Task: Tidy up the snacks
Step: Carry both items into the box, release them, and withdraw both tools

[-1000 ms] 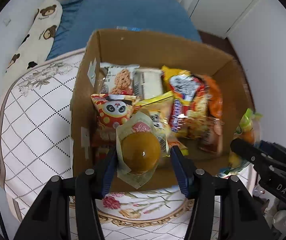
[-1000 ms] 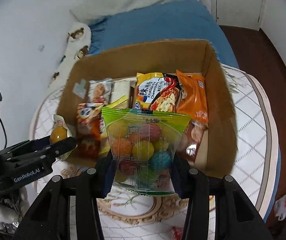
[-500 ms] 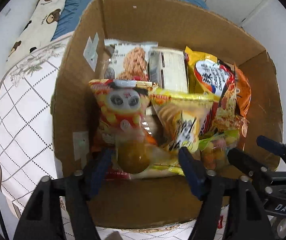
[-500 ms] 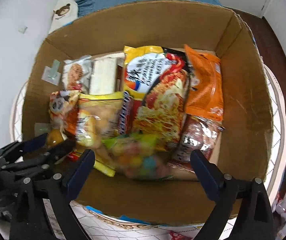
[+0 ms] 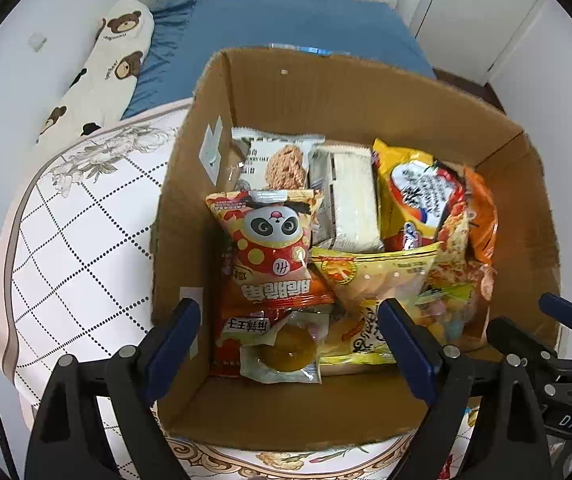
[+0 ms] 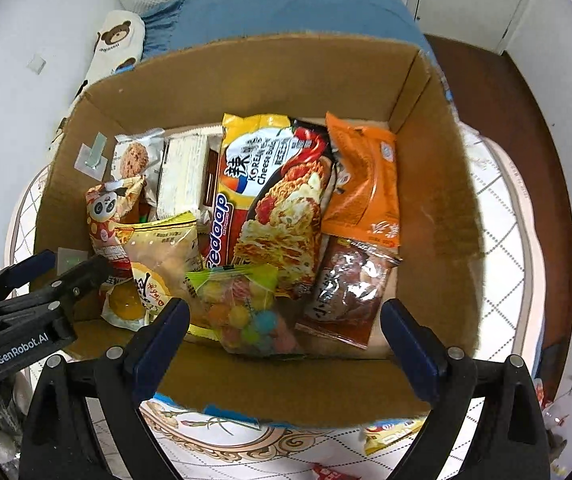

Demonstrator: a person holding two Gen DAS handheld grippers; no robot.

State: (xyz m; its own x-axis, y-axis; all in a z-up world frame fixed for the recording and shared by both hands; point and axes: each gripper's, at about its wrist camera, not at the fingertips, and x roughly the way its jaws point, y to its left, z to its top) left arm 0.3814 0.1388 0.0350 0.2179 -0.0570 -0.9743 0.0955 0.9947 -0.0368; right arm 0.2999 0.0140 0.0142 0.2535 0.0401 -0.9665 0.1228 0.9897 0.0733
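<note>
A cardboard box (image 5: 326, 100) (image 6: 438, 208) on the bed holds several snack packs. The yellow pudding packet (image 5: 283, 354) (image 6: 125, 306) lies free at the box's near left corner. My left gripper (image 5: 288, 324) hovers above it, its jaws still opening, pads apart from the packet. The clear bag of coloured candy balls (image 6: 243, 312) (image 5: 446, 312) rests in the box's near middle. Over it my right gripper (image 6: 283, 322) stands open and empty. A panda pack (image 5: 273, 248), a noodle pack (image 6: 277, 200) and an orange pouch (image 6: 364, 188) lie further in.
The box sits on a white quilt with a diamond pattern (image 5: 69, 240). A blue blanket (image 5: 286, 20) and a bear-print pillow (image 5: 105, 68) lie beyond it. More snack packs (image 6: 390, 434) lie on the quilt near the box's front edge. A white wall runs along the left.
Both grippers have opened and released their packs into the box: the pudding packet from the left, the candy bag from the right. Both cameras came closer to the box, and the left has since drawn back.
</note>
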